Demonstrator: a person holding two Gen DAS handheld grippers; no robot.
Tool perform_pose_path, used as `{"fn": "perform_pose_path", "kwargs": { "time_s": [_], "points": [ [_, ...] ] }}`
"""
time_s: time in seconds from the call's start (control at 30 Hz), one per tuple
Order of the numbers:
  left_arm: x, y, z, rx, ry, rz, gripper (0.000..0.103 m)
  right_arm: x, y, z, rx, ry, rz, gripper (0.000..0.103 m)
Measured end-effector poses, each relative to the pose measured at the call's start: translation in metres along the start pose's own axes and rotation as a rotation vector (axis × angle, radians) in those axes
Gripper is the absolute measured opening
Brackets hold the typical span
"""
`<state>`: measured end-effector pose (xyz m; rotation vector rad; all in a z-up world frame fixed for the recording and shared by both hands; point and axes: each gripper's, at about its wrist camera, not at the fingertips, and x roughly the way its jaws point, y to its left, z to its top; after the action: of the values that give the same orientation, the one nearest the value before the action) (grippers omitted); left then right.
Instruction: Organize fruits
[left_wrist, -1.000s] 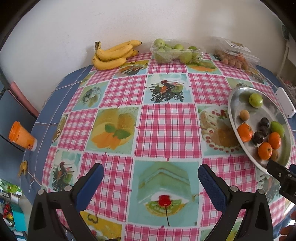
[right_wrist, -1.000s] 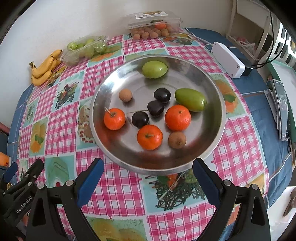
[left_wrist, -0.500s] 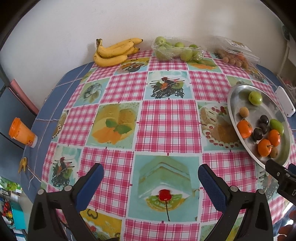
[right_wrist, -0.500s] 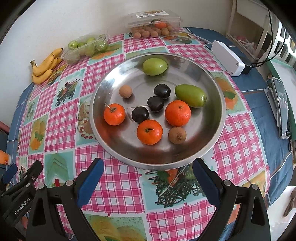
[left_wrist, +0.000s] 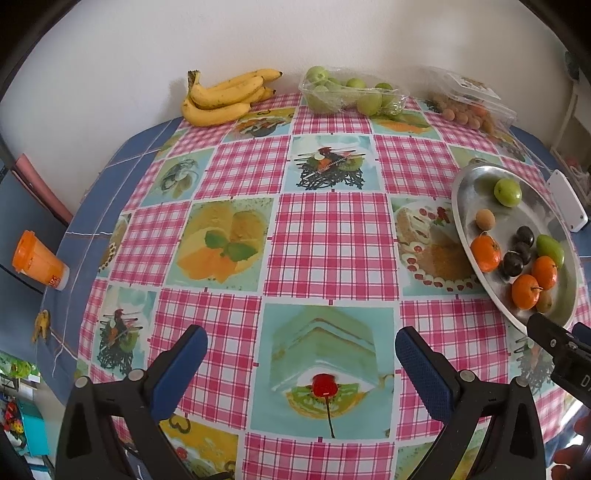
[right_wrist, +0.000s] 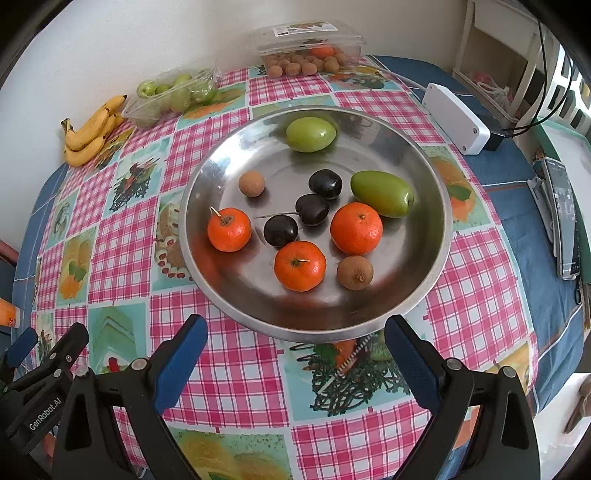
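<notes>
Checked pink oilcloth with printed dessert panels (left_wrist: 332, 240) is spread over the table, which is backed by a white wall. A steel dish (right_wrist: 436, 258) is set as the landmark; mixed fruit is held in it: three tangerines (right_wrist: 300, 266), three dark cherries (right_wrist: 312, 208), two brown longans (right_wrist: 354, 272) and two green fruits (right_wrist: 382, 192). Beyond the dish, along the wall, a banana bunch (left_wrist: 225, 98), a clear tray of green fruit (left_wrist: 351, 94) and a lidded box of longans (right_wrist: 310, 51) are lined up.

The left gripper (left_wrist: 301, 356) is held spread and empty over the cloth, well to the left of the dish. The right gripper (right_wrist: 295, 343) is likewise spread and empty, just short of the dish's near rim.

The tangerines are judged light and firm enough to be pinched across the middle; the cherries are smooth, likely to roll, and better taken gently across the body than by the thin stems. The metal surface is probably slippery.

Compared with a second ago, both grippers have been drawn slightly back; nothing in the dish has been moved.
</notes>
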<state>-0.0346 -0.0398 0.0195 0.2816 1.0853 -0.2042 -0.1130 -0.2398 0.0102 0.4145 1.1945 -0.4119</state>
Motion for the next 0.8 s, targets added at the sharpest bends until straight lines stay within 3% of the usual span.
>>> {"fn": "perform_pose_path", "kwargs": {
  "time_s": [0.8],
  "points": [
    [0.0037,0.0048,0.0013,-0.026,0.021,-0.004,0.103,0.0041,0.0041,0.0003,-0.01,0.005,-0.01,0.097]
  ]
}}
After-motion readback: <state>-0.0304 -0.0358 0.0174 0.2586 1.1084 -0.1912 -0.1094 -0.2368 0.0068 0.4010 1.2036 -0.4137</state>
